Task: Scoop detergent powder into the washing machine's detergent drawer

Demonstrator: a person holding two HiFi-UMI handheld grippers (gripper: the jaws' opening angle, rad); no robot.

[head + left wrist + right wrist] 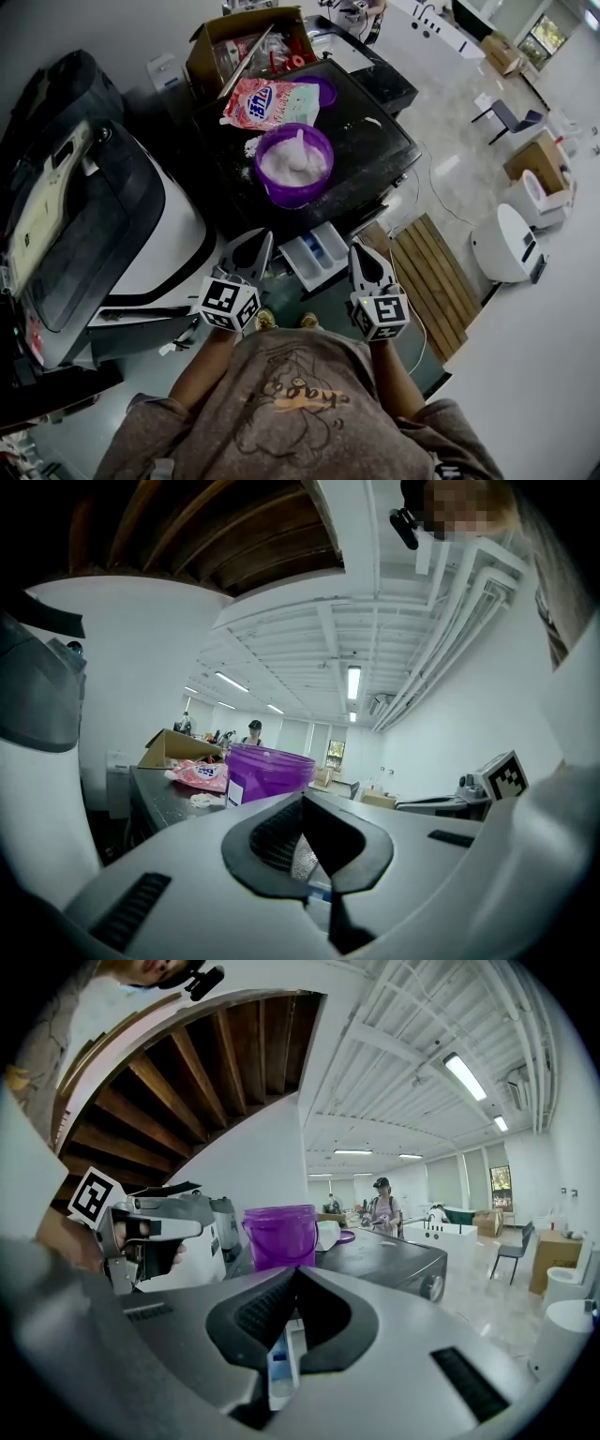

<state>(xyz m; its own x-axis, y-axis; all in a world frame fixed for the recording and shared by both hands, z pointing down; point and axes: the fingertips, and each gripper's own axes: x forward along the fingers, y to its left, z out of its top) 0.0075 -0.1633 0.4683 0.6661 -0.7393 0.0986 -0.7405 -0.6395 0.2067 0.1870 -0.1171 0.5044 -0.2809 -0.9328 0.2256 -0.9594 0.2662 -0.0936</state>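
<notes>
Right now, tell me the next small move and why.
Probably lift the right gripper toward the purple tub and open its jaws for the scoop. It and the left gripper are shut and empty near the open drawer, while the scoop lies in the powder.

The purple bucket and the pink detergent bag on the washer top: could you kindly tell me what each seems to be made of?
Purple bucket: probably moulded plastic with a smooth, slightly glossy finish, judging by its even colour and thin, clean rim. Detergent bag: apparently soft printed plastic film with a shiny finish, since it lies slumped and creased.
</notes>
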